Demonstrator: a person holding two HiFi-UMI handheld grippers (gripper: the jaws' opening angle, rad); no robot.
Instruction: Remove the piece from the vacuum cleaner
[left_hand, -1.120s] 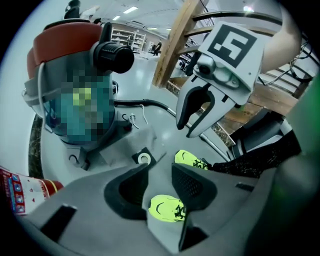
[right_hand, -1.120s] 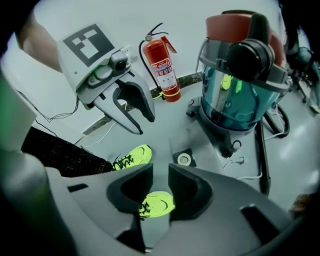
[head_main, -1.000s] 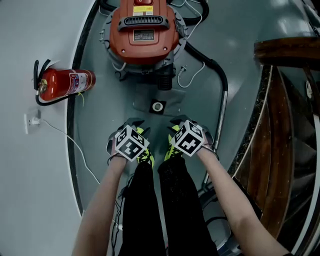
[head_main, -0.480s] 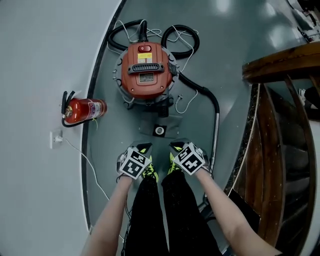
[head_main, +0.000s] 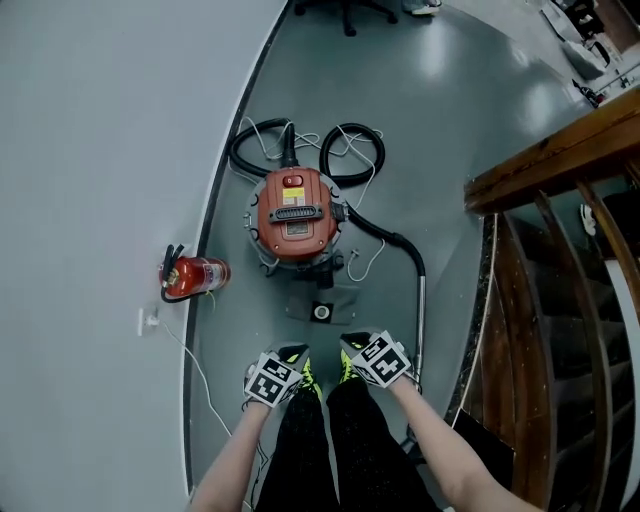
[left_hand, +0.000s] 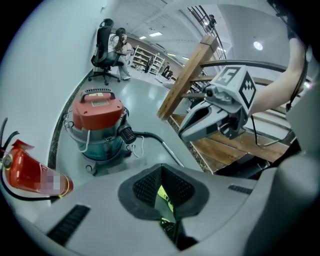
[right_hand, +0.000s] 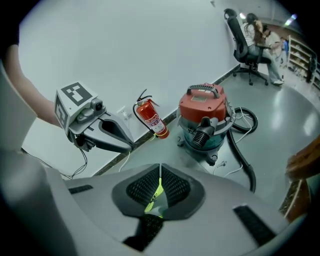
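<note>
The red-topped vacuum cleaner (head_main: 296, 215) (left_hand: 97, 120) (right_hand: 205, 117) stands on the grey floor ahead of me. A black hose (head_main: 400, 245) runs from its front to a metal wand (head_main: 420, 320). A flat grey piece with a round socket (head_main: 321, 305) lies in front of it. My left gripper (head_main: 287, 358) (left_hand: 161, 187) hangs low by my shoes, well short of the vacuum, shut and empty. Beside it my right gripper (head_main: 352, 350) (right_hand: 159, 187) is closing the last bit, pads together, nothing between them.
A red fire extinguisher (head_main: 195, 275) lies by the curved white wall, near a wall socket (head_main: 148, 322) with a white cable. A wooden stair railing (head_main: 550, 150) borders the right side. An office chair with a seated person (right_hand: 245, 40) is far behind the vacuum.
The head view has pulled back: the vacuum cleaner and extinguisher look smaller and farther away. Both grippers stay side by side above my shoes.
</note>
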